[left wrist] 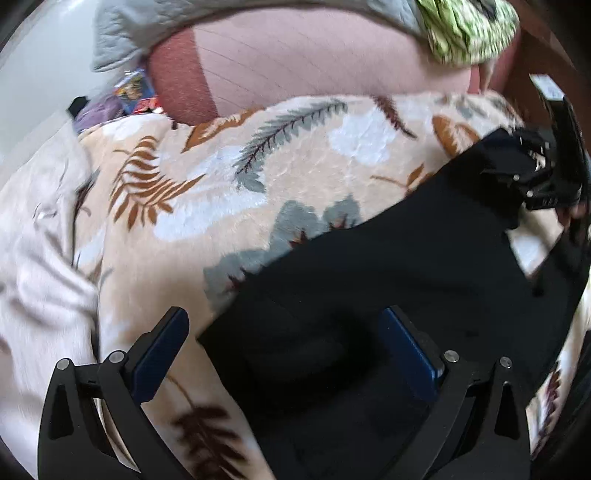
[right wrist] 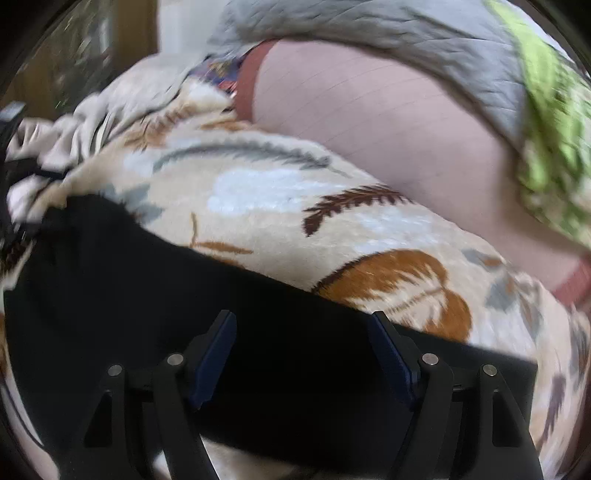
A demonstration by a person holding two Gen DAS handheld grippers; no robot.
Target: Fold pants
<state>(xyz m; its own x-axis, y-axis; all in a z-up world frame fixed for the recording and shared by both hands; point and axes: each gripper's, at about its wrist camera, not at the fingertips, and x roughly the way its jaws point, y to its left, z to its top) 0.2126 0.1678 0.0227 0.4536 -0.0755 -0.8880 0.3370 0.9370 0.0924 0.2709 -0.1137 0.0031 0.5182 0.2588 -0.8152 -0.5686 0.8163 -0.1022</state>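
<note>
Left wrist view: both grippers, left gripper (left wrist: 284,354) and right gripper (right wrist: 303,354), gaping and empty over black pants (left wrist: 388,266) flat on leaf-print blanket (left wrist: 207,192); risk of snagging plush pile, dragging fold askew.

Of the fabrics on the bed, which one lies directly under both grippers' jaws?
The black pants, plain and dark; the leaf-print blanket lies beneath them, the grey quilt farther back.
</note>
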